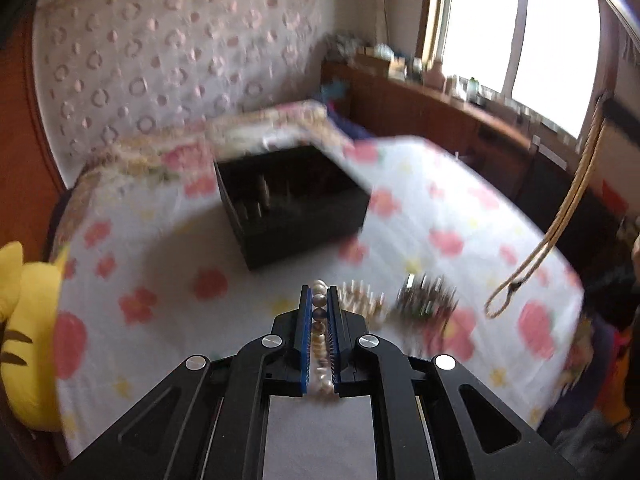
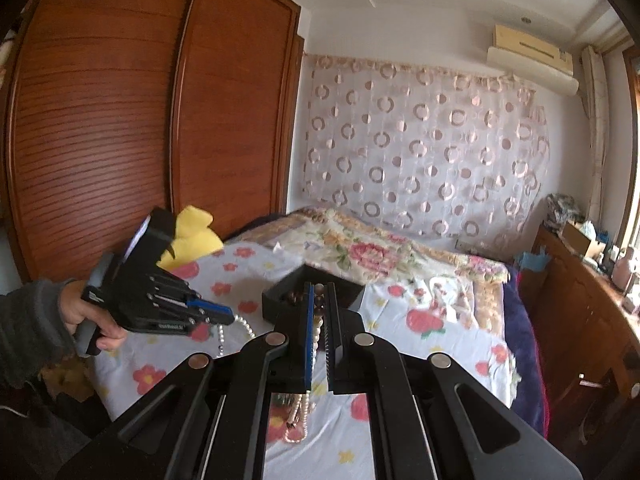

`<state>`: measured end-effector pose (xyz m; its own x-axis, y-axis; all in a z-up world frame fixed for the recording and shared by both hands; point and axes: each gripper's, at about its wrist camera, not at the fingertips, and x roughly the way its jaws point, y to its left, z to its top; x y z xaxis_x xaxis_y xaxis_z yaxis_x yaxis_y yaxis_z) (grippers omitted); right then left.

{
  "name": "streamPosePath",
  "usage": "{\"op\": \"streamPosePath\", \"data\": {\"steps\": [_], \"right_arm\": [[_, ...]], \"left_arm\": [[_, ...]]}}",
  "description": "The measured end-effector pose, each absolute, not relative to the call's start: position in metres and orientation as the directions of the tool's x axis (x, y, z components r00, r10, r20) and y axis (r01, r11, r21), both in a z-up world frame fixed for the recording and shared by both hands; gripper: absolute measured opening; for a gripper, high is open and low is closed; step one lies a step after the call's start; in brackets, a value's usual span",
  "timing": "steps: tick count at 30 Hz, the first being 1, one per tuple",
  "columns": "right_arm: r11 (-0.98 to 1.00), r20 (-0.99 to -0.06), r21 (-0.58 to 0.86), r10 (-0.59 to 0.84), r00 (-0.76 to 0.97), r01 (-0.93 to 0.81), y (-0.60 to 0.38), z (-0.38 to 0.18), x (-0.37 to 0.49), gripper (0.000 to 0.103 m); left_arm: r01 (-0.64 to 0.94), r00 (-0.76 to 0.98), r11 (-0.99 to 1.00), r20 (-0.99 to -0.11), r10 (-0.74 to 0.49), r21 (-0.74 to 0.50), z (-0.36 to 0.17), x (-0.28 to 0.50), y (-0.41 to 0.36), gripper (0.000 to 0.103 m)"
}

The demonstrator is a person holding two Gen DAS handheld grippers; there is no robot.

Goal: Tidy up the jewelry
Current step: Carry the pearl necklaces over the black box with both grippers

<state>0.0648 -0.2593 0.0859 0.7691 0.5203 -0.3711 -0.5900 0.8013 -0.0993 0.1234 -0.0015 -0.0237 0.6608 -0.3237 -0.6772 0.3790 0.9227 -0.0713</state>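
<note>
My left gripper [image 1: 319, 292] is shut on a pearl necklace [image 1: 319, 320] above the flowered bed sheet; in the right wrist view the left gripper [image 2: 226, 314] holds it with pearls [image 2: 240, 326] hanging below. My right gripper [image 2: 319, 288] is shut on a beaded necklace [image 2: 318, 320] whose strands [image 2: 298, 416] dangle under it. A black jewelry box [image 1: 292, 200] stands open on the bed ahead; it also shows in the right wrist view [image 2: 280, 296]. A blurred pile of jewelry [image 1: 424, 300] lies on the sheet to the right of the left gripper.
A yellow plush toy [image 1: 28, 332] lies at the bed's left edge. A folded floral quilt [image 2: 372, 248] lies behind the box. A wooden wardrobe [image 2: 120, 120] stands left. A wooden sideboard [image 1: 460, 120] with clutter runs under the window. A yellow cord [image 1: 560, 216] hangs at right.
</note>
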Motion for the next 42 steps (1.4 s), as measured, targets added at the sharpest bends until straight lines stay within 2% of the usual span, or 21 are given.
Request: {"op": "streamPosePath", "data": {"steps": [4, 11, 22, 27, 33, 42], "right_arm": [[0.803, -0.329, -0.121, 0.522, 0.787, -0.583, -0.255, 0.11, 0.072, 0.006], [0.802, -0.286, -0.151, 0.524, 0.802, -0.578, -0.24, 0.139, 0.094, 0.006], [0.808, -0.295, -0.166, 0.507, 0.81, -0.566, -0.217, 0.151, 0.139, 0.006], [0.809, -0.316, -0.164, 0.499, 0.807, -0.564, -0.209, 0.15, 0.165, 0.006], [0.811, -0.358, -0.158, 0.484, 0.798, -0.563, -0.195, 0.146, 0.192, 0.006], [0.812, -0.406, -0.113, 0.488, 0.773, -0.572, -0.178, 0.127, 0.224, 0.006]], "left_arm": [[0.372, 0.726, 0.927, -0.605, -0.327, -0.056, 0.024, 0.126, -0.003, 0.006], [0.363, 0.783, 0.932, -0.534, -0.319, -0.024, 0.08, 0.14, -0.009, 0.006], [0.329, 0.832, 0.944, -0.472, -0.291, -0.003, 0.142, 0.178, -0.011, 0.006], [0.318, 0.834, 0.948, -0.472, -0.285, -0.012, 0.158, 0.202, -0.01, 0.006], [0.302, 0.808, 0.953, -0.522, -0.272, -0.029, 0.136, 0.226, -0.008, 0.007], [0.266, 0.715, 0.958, -0.645, -0.268, -0.103, 0.033, 0.247, 0.01, 0.007]]}}
